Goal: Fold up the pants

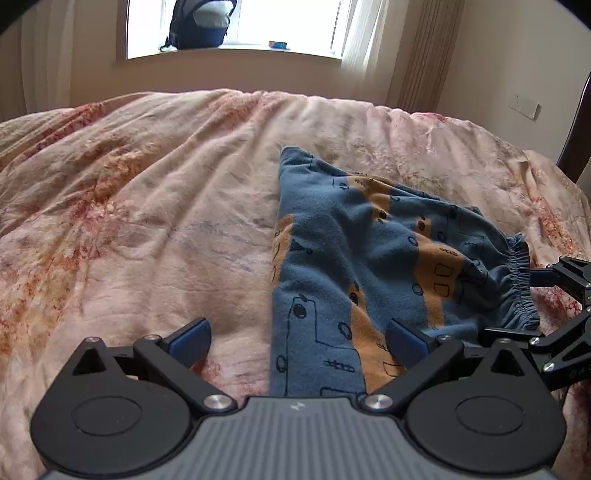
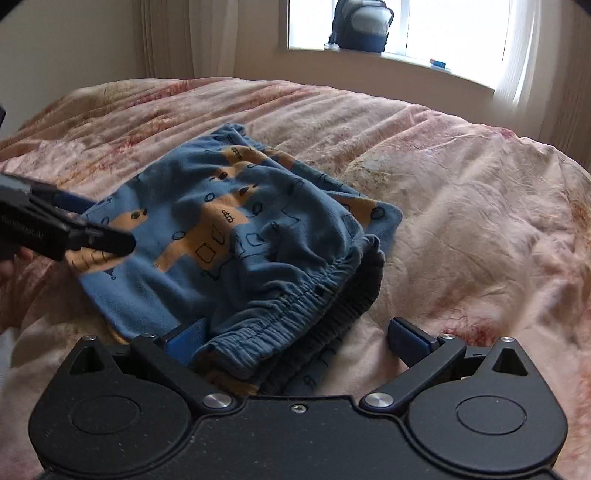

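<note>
The blue pants [image 1: 369,258] with orange patches and black drawings lie folded on the bed; they also show in the right wrist view [image 2: 236,236]. The elastic waistband [image 2: 295,314] faces my right gripper. My left gripper [image 1: 299,339] is open, its jaws wide apart over the near left edge of the pants. My right gripper [image 2: 299,339] is open, with the waistband lying between its jaws. The right gripper shows at the waistband side in the left wrist view [image 1: 554,295]. The left gripper shows at the far side of the pants in the right wrist view [image 2: 74,229].
A pink floral quilt [image 1: 147,203] covers the bed, wrinkled all over. Behind it is a window sill [image 1: 229,51] with a dark backpack [image 1: 199,26] and a small box. Curtains hang at both sides. A dark headboard post [image 1: 576,140] stands at the right.
</note>
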`<control>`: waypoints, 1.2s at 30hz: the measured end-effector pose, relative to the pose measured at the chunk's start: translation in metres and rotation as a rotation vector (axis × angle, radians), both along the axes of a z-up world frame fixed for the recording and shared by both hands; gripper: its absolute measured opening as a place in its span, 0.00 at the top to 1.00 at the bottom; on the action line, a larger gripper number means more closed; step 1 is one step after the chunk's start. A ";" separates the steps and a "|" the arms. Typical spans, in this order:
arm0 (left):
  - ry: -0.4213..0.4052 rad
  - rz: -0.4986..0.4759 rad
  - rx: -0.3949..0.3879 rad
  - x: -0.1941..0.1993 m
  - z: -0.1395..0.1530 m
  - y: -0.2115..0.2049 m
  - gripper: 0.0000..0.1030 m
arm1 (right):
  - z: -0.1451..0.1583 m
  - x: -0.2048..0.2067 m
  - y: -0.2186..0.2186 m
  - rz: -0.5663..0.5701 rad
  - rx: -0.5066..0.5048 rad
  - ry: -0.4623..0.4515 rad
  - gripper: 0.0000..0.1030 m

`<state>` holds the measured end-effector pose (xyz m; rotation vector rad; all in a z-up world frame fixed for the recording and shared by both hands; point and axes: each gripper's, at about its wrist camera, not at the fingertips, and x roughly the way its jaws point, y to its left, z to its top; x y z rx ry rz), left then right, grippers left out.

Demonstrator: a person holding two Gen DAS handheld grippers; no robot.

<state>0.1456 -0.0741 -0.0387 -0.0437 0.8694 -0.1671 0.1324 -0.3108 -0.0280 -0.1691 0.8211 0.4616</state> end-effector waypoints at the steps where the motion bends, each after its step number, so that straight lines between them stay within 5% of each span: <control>1: 0.001 0.002 -0.001 0.000 0.000 0.000 0.00 | 0.000 0.001 -0.002 0.001 0.010 0.008 0.00; 23: 0.020 0.021 -0.031 0.001 -0.001 0.004 0.00 | 0.002 0.003 -0.004 0.016 0.021 0.017 0.00; 25: 0.042 0.024 -0.069 0.005 0.007 0.009 0.00 | 0.010 0.009 -0.018 0.012 0.121 0.053 0.01; 28: -0.024 0.023 -0.212 0.005 0.015 0.022 0.00 | 0.020 0.019 -0.053 -0.121 0.406 0.059 0.00; 31: 0.012 0.024 -0.211 0.017 0.012 0.021 0.01 | 0.015 0.034 -0.069 -0.224 0.512 0.034 0.01; 33: 0.007 0.029 -0.197 0.019 0.011 0.020 0.09 | 0.010 0.051 -0.066 -0.226 0.492 0.044 0.04; 36: 0.016 0.033 -0.174 0.019 0.013 0.020 0.30 | 0.007 0.065 -0.055 -0.212 0.428 0.032 0.28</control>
